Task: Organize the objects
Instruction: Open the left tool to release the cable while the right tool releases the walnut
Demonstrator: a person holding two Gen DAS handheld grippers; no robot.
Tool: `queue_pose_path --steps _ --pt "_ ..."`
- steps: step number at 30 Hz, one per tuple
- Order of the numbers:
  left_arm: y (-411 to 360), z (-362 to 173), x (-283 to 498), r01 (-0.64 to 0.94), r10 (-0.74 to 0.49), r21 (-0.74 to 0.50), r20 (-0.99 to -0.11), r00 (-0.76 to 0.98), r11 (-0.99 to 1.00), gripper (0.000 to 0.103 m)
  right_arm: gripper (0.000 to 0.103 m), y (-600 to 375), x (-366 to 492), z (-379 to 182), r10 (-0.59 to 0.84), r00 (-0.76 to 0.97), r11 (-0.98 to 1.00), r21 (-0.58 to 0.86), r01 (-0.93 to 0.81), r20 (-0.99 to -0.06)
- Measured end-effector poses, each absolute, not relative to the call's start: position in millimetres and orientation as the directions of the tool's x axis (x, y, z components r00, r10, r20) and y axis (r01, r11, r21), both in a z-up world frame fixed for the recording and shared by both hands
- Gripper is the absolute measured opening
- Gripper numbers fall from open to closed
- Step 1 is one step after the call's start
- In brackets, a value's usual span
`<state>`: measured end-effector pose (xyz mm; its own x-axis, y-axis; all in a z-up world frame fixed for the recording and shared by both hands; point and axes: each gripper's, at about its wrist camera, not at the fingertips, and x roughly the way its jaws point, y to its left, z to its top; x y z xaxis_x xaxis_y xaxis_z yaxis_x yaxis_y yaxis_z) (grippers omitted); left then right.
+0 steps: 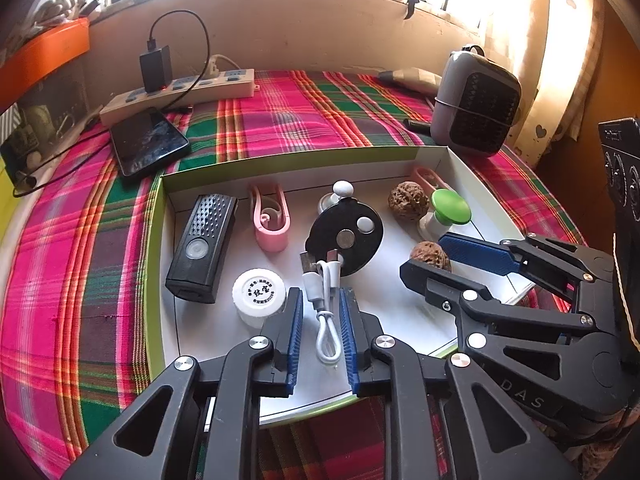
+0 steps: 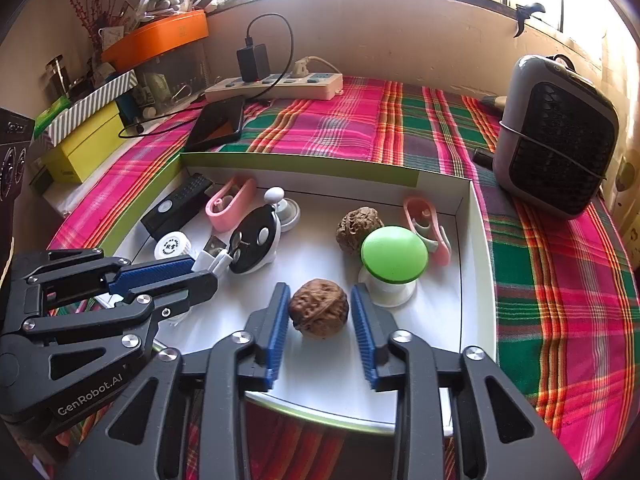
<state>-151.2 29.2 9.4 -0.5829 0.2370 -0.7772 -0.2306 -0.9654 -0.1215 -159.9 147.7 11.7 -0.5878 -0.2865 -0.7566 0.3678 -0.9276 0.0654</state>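
- Plaid cloth [image 2: 560, 320] covers the table under a window; the white tray [image 2: 476, 240] sits on it at centre frame.
- Right gripper [image 2: 320, 320], lower centre of its own view: jaws parted, straddling a walnut [image 2: 319, 307] on the tray floor, with a sliver of gap at each pad, so released, not grasping.
- Left gripper [image 1: 320, 320], lower centre of its own view: jaws apart around the white cable [image 1: 326, 308], pads clear of it.
- Judgement: both items look set down; lift each gripper straight up so the pads don't drag them.
- Watch the green knob [image 2: 394, 256] just right of the walnut, and the cap [image 1: 259, 294] just left of the cable.
- Second walnut [image 2: 358, 230] lies further back.
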Motion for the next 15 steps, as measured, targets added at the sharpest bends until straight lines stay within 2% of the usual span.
queue_pose_path --steps 3,15 --pt "28.3 10.0 -149.7 -0.224 0.241 -0.131 -0.778 -0.581 -0.966 0.021 0.043 146.7 -158.0 13.1 -0.287 -0.591 -0.928 0.065 0.367 -0.754" --pt "27.2 19.8 -136.2 -0.22 0.237 -0.127 -0.763 -0.601 -0.967 0.022 0.043 147.6 -146.0 23.2 -0.279 -0.62 -0.934 0.057 0.353 -0.734"
